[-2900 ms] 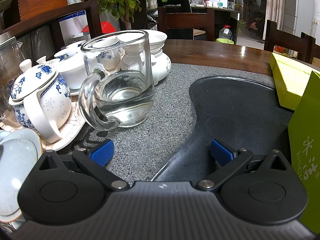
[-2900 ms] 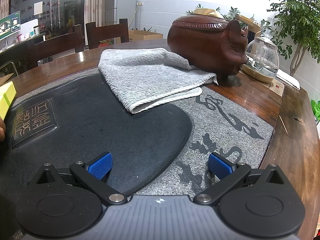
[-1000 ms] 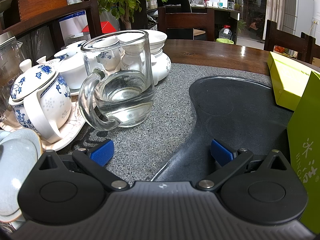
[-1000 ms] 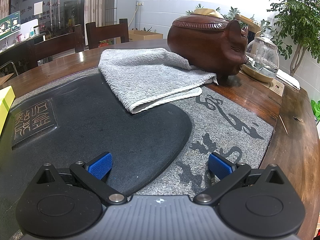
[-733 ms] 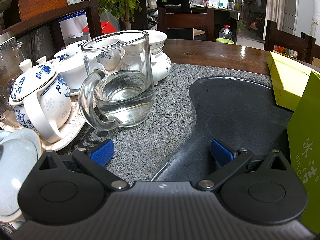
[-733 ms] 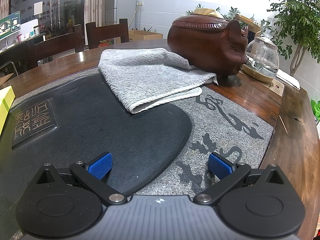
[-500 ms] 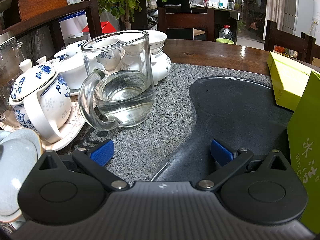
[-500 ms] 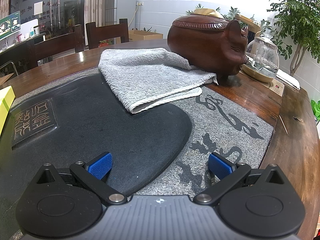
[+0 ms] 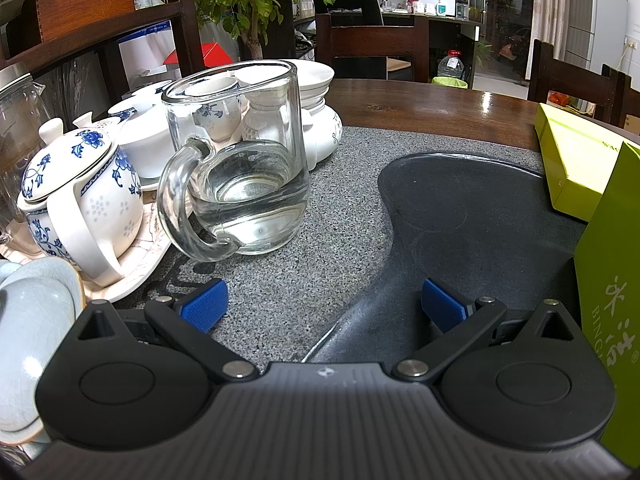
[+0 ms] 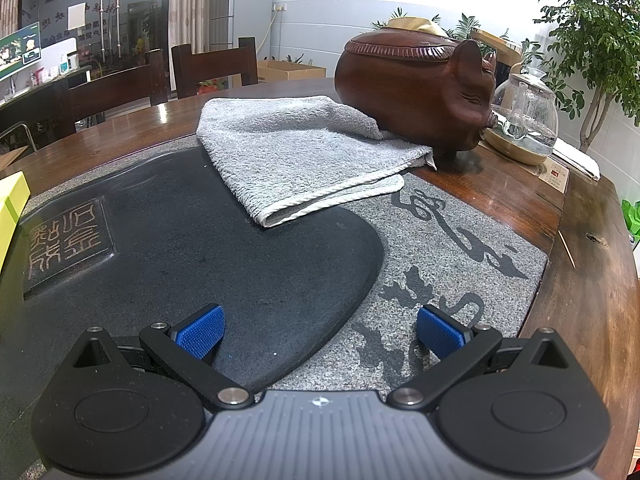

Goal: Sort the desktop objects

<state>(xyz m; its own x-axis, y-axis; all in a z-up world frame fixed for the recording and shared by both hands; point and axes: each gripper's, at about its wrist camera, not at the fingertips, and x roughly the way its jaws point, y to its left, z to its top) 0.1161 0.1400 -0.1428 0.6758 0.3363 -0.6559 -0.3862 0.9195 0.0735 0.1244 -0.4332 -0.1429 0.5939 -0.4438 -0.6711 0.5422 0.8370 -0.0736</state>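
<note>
**Both jaws wide, nothing taken up**

Both my jaws are standing spread apart and empty. My left gripper [image 9: 324, 304] is hovering low over the speckled grey stone tea tray [image 9: 280, 280], and my right gripper [image 10: 320, 332] is hanging over the tray's dark recessed basin [image 10: 200, 248].

Ahead of my left fingers, the clear glass pitcher with a curved handle [image 9: 240, 168] is sitting upright on the stone, holding some water. It is standing just beside the blue-and-white porcelain teapot [image 9: 80, 192] and in front of stacked white cups. I am judging it heavy for its size, smooth, slippery and breakable; the handle, turned toward me, is looking like the safest hold, and tilting would spill it.

Before my right fingers, the folded grey terry towel [image 10: 304, 156] is lying half on the basin and half on the wooden table, its far edge touching the brown carved wooden pig [image 10: 416, 88]. It is soft, light and forgiving; I would pinch the doubled near edge. Yellow-green cardboard boxes [image 9: 576, 160] are resting at the basin's far side.
</note>
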